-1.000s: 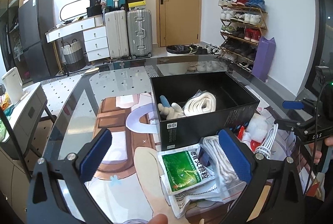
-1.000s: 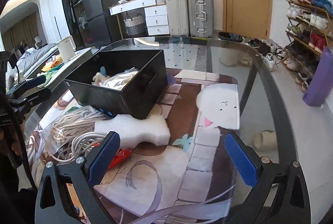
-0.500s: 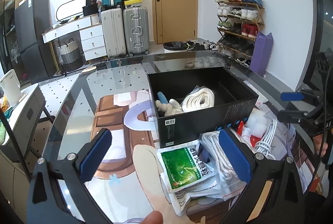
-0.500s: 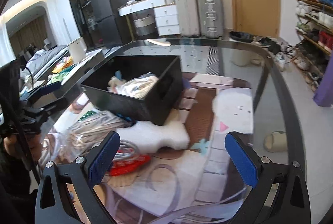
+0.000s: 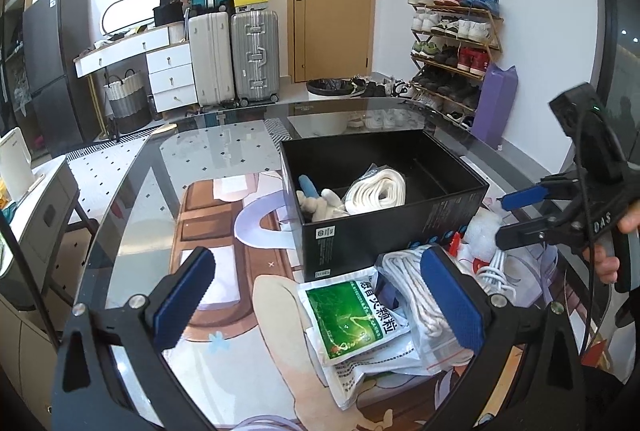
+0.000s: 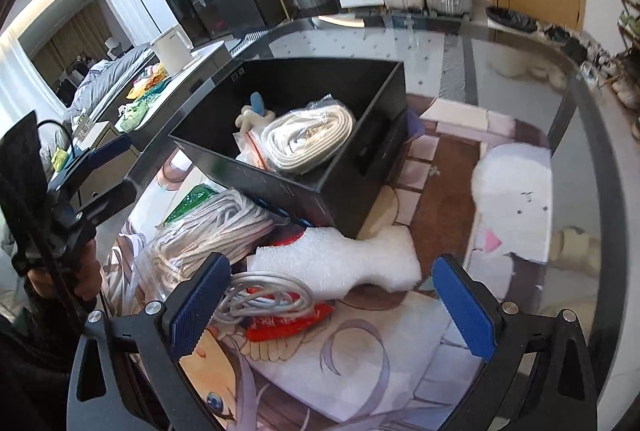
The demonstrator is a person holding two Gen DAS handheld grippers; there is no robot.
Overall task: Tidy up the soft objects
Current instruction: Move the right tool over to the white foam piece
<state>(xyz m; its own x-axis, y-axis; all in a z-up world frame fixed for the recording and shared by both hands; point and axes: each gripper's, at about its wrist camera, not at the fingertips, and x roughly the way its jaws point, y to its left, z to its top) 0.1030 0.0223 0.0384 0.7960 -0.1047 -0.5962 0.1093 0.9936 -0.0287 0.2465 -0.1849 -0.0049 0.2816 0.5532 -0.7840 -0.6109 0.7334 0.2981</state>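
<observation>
Both tongs, left (image 5: pixel 320 297) and right (image 6: pixel 330 299), spread wide, holding nothing. Black box (image 6: pixel 340 187) mid-surface (image 5: pixel 132 191); foam piece (image 6: pixel 340 263) touching its corner, bare glass beyond.

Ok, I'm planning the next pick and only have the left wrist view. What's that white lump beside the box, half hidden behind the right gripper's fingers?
Observer: It's a white foam piece with a narrow waist. It lies flat, right at the near corner of the black box.
Operator: Is the right gripper carrying anything?
Observer: No. The right gripper is open and empty, with a coiled grey cable lying by its left finger.
Operator: What's under that cable?
Observer: A red packet. The cable rests on top of it.
</observation>
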